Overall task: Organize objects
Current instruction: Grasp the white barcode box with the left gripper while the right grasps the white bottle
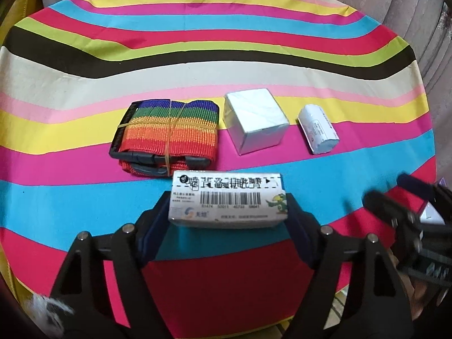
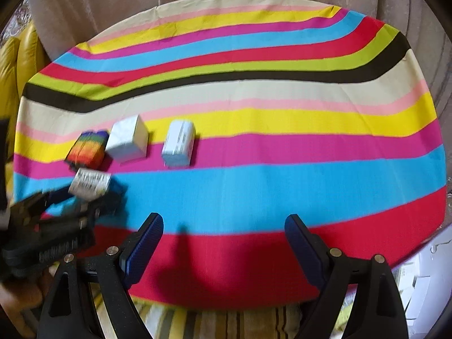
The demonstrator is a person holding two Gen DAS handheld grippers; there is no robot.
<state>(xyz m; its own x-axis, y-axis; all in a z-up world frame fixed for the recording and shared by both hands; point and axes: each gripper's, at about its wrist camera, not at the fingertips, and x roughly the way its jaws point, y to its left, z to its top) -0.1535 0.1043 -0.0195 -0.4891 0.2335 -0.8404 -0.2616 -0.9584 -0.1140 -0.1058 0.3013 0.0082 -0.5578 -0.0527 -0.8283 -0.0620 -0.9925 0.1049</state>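
Left gripper (image 1: 227,214): closed on barcode carton (image 1: 227,199), held between both fingers.
Right gripper (image 2: 224,234): spread wide, nothing held.
Rainbow strap bundle (image 1: 166,132): just beyond carton, left.
White cube box (image 1: 255,120): beyond carton, right.
Wrapped white roll (image 1: 317,130): farther right.
Striped cloth (image 1: 226,50): beneath everything.

The right gripper (image 1: 395,197) is a dark blur at the left cam's edge, part cut off. In the right cam the left gripper (image 2: 93,195) is smeared, so its box (image 2: 90,183) print can't be read. The rainbow strap (image 2: 87,148) is fuzzy too, partly behind the white cube (image 2: 127,141). Small print on the little roll (image 1: 319,130) is too tiny to read.
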